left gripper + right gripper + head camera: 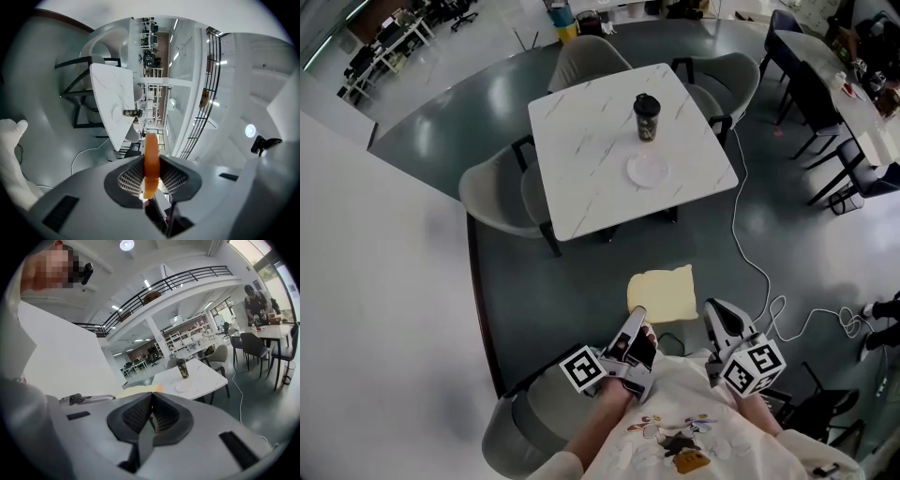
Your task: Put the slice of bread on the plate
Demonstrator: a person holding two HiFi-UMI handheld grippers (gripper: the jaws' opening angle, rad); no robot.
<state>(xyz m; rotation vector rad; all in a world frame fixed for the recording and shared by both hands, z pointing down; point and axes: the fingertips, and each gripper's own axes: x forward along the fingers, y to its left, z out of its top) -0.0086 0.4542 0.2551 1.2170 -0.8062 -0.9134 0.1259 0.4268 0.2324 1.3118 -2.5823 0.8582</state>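
Left gripper (637,323): jaws clamped on one edge of the slice of bread (664,292). The slice is held flat in the air over the floor, sticking out ahead of the jaws. Right gripper (719,314): jaws together, nothing between them, just right of the slice. Plate (648,170): straight ahead on the table (581,211), well apart, beside the cup (647,117). Judgement: the left hand does the placing
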